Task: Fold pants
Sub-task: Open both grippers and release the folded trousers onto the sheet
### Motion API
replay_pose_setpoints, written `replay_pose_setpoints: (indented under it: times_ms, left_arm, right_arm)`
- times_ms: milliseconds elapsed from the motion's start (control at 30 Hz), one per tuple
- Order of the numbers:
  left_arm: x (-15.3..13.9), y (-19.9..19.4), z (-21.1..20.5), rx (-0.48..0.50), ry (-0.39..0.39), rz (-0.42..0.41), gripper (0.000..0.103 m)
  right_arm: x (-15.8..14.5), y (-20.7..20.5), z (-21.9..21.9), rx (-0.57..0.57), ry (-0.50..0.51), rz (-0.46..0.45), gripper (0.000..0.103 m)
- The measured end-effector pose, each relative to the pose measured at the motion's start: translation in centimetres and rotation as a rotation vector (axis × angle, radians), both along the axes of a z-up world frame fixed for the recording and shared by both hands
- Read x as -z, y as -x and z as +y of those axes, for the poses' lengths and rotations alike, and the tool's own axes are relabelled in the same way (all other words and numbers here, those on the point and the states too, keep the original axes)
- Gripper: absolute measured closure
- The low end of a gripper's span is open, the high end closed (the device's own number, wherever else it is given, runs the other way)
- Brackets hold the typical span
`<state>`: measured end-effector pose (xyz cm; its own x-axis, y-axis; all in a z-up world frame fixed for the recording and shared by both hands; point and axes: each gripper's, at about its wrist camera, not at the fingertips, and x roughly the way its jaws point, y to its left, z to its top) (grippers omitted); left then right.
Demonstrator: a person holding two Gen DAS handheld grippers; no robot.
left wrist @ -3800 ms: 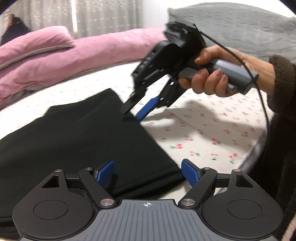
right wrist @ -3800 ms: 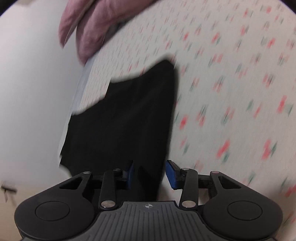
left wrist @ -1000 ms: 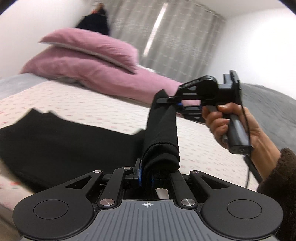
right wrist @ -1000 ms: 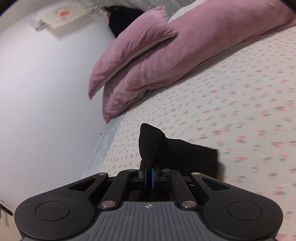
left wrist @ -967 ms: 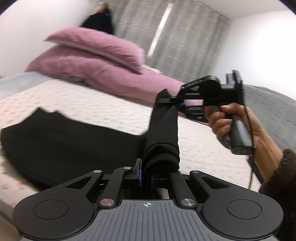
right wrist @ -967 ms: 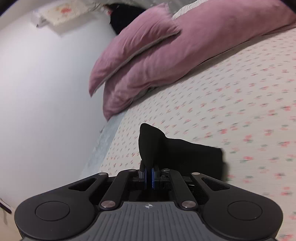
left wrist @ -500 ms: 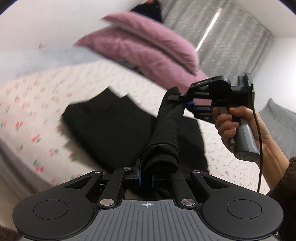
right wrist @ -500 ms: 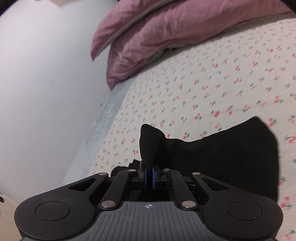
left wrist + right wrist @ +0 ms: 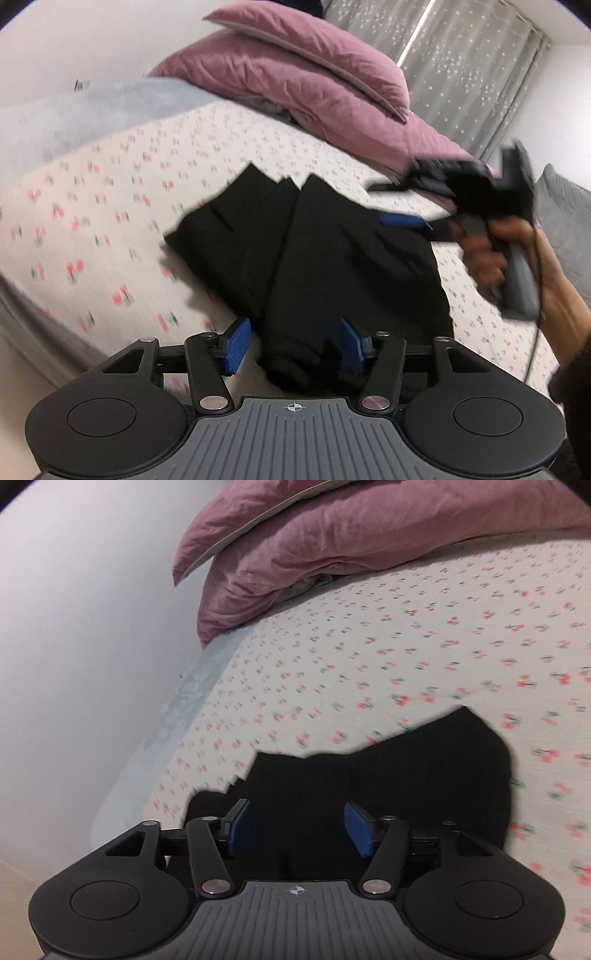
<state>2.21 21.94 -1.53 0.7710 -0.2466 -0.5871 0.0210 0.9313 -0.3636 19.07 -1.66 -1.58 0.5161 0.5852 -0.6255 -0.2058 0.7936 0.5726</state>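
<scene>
Left wrist view: the left tool is seen at the bottom centre, its blue pads spread wide with nothing clamped. The black pants are laid on the bed, spread from the frame centre down to the tool. A bunched black edge of the pants lies in the gap between the pads, nearer the right pad; whether it is touched cannot be told. The pants are seen doubled over, with an upper layer on the right overlapping a lower layer on the left, and pointed corners toward the upper centre.

At the right of this frame the right tool is held in a hand, motion-blurred, above the far right edge of the pants. Its fingers are parted, one blue pad visible, no cloth between them.

Pink pillows are stacked at the upper centre, grey curtains at the upper right, a grey blanket at the right edge.

Right wrist view: the right tool is seen at the bottom centre with its pads apart and gripping nothing. The pants fill the lower centre directly ahead of and under the tool, black cloth showing between and beyond the pads. The cherry-print bed sheet covers the middle and right of the frame, the pink pillows the top, a white wall the left.
</scene>
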Motion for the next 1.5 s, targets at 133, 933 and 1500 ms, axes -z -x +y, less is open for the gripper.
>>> replay_pose_setpoints:
  times_ms: [133,933,1500]
  left_arm:
    - [-0.9,-1.8,0.1,0.052,-0.032,-0.015,0.055]
    - [-0.5,-12.0,-1.3,0.135,-0.112,0.111,0.055]
    - [-3.5,-12.3,-2.8,0.138,-0.316,-0.038,0.099]
  right_arm:
    - [0.9,3.3,-2.4,-0.048,0.026,0.010,0.037]
    - [2.9,10.0,-6.4,-0.086,0.124,-0.113,0.022]
    - [2.7,10.5,-6.7,-0.086,0.138,-0.148,0.020]
